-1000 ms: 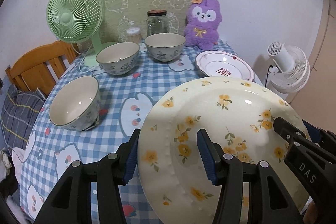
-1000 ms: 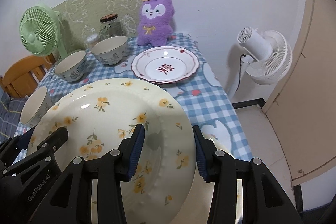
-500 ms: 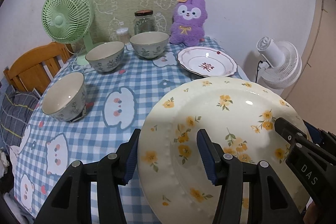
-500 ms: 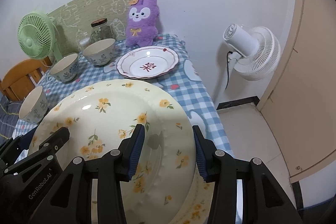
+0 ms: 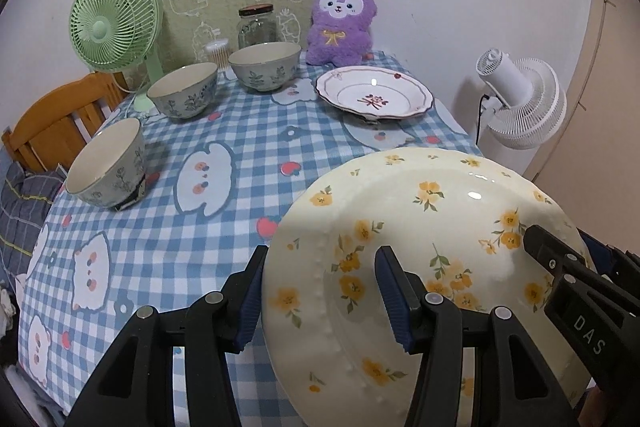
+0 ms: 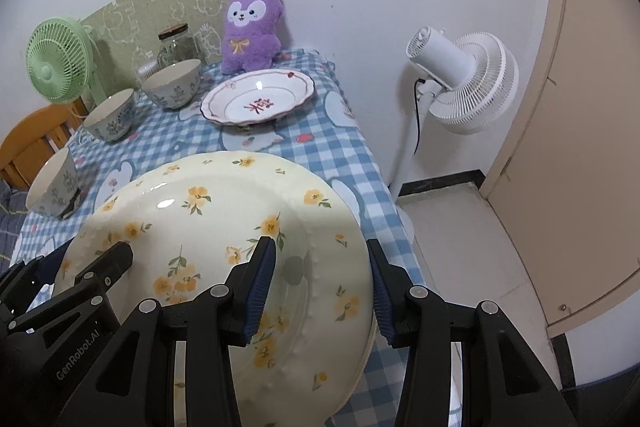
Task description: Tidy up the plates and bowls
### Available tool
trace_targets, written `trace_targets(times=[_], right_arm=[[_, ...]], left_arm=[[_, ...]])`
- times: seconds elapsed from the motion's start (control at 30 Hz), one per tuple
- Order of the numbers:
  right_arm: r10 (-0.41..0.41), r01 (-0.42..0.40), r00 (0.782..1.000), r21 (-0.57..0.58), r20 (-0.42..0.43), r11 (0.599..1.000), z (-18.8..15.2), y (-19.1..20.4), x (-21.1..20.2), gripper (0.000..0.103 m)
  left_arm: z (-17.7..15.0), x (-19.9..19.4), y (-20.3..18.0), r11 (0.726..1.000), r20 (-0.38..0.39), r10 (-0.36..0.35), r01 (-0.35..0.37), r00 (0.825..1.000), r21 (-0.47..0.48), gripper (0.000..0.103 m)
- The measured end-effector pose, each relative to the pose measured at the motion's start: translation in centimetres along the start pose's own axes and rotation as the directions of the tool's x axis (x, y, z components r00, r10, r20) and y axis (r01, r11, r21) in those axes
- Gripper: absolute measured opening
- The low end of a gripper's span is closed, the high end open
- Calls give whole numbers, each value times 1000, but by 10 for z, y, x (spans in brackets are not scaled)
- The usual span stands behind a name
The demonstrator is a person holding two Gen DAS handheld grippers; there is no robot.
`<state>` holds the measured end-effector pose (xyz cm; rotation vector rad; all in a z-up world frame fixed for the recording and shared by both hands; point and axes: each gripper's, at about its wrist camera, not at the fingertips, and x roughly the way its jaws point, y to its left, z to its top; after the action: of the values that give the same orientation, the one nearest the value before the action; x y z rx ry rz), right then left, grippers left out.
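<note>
Left wrist view: the checked table fills the scene. Above its near edge, the yellow-flowered plate is held tilted, the left gripper clamped over its left rim, the right gripper clamped over its right rim. Farther back, the red-patterned plate sits beside three bowls, near the purple plush.

At the table's far edge I see a purple plush rabbit against the wall, a glass jar just left of it, and a green desk fan at the far left corner. A blue checked tablecloth covers the table. A white floor fan stands off the right edge, and a wooden chair sits by the left edge.
</note>
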<state>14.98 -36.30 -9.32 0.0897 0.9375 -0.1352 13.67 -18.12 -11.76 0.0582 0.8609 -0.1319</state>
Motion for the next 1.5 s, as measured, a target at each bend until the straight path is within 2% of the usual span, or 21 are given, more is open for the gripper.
trace_targets(times=[0.77, 1.23, 1.5], right_arm=[[-5, 6, 998, 19, -62, 1000, -19, -3, 21, 48], [-64, 61, 996, -41, -67, 997, -22, 13, 30, 48], [-79, 77, 994, -18, -76, 997, -22, 15, 31, 48]], left_arm=[[-20, 23, -7, 999, -66, 9, -6, 998, 35, 54], [-21, 31, 2, 1000, -65, 10, -8, 998, 23, 54], [-23, 32, 5, 999, -49, -4, 6, 999, 35, 55]])
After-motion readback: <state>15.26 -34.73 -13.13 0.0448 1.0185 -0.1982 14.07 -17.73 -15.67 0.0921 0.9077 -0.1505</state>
